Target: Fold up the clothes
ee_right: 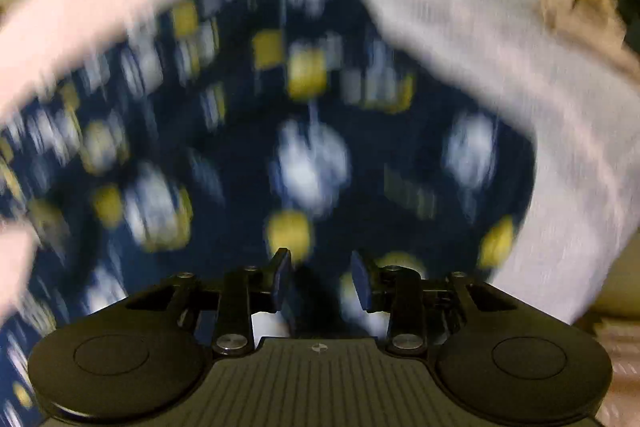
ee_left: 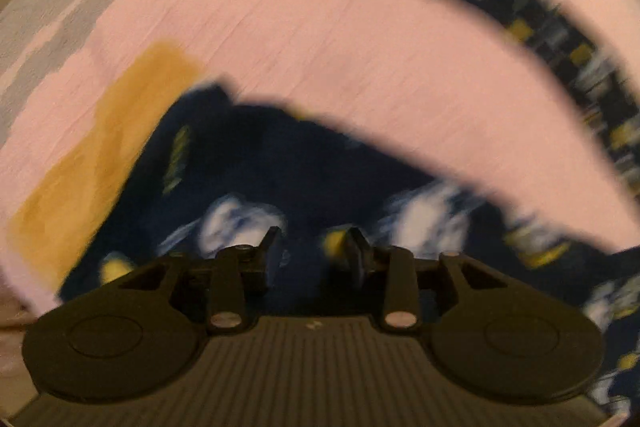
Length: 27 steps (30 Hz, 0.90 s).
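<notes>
Left wrist view: the left hand-held gripper point(ee_left: 314, 241) points down at a navy garment point(ee_left: 280, 163) printed with white and yellow shapes, which fills the lower centre of the frame directly ahead of the fingertips. Its jaws stand partly apart, and dark cloth shows in the gap, but the blur makes it impossible to tell whether the pads press on it. A broad pink cloth point(ee_left: 320, 39) arcs across the middle of the frame above the garment. A mustard-yellow patch point(ee_left: 104, 155) lies at the left, touching the garment's edge.

Right wrist view: the right hand-held gripper point(ee_right: 320, 279) hangs over the same navy garment point(ee_right: 240, 131), whose pattern spreads over the centre and left of the frame. The jaws are partly open, with nothing visibly clamped between the pads; the fabric lies beyond the fingertips. A pale cloth point(ee_right: 500, 75) sweeps along the top and down the right side, bordering the garment. Both views are heavily smeared by motion.
</notes>
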{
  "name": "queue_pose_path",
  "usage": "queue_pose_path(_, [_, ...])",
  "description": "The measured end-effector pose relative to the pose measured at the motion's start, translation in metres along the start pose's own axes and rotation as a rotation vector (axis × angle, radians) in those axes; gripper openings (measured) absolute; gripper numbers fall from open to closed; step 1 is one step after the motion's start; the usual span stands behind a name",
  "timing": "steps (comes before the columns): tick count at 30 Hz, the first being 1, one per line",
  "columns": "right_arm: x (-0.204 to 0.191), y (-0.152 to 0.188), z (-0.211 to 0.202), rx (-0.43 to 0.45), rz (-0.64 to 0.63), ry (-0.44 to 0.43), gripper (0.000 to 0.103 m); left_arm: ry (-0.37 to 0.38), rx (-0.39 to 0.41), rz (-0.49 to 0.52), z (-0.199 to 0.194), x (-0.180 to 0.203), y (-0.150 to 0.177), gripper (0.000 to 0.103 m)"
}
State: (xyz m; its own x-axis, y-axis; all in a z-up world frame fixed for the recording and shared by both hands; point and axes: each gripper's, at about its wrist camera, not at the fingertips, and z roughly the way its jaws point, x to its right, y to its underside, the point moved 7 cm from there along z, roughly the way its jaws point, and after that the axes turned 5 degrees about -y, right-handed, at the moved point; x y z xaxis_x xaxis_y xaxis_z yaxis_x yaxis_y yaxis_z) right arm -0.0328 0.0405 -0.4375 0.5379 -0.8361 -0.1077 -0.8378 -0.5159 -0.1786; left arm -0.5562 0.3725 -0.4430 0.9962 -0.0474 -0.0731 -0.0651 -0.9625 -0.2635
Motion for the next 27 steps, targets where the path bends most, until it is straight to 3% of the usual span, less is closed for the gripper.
queue_pose_path(1, [0.001, 0.006, 0.0, -0.034, 0.013, 0.018, 0.036, 0.005, 0.008, 0.003, -0.008, 0.003, -0.003, 0.025])
queue_pose_path(5, [-0.016, 0.0, -0.042, 0.041, -0.024, -0.057, 0.037, 0.012, 0.056, 0.129, -0.053, 0.034, -0.01, 0.029])
queue_pose_path(8, [-0.041, -0.003, -0.074, 0.06, -0.135, -0.106, 0.064, 0.053, 0.101, 0.207, -0.095, 0.065, -0.003, 0.038])
queue_pose_path(9, [-0.049, -0.003, -0.084, 0.075, -0.167, -0.125, 0.066, 0.07, 0.104, 0.22, -0.109, 0.076, 0.002, 0.039])
queue_pose_path(15, [-0.065, 0.016, -0.116, 0.073, -0.314, -0.178, 0.067, 0.111, 0.136, 0.26, -0.172, 0.122, 0.058, 0.043])
queue_pose_path(27, [0.008, 0.086, -0.172, 0.089, -0.477, -0.231, 0.068, 0.076, 0.217, 0.25, -0.275, 0.138, 0.183, 0.045])
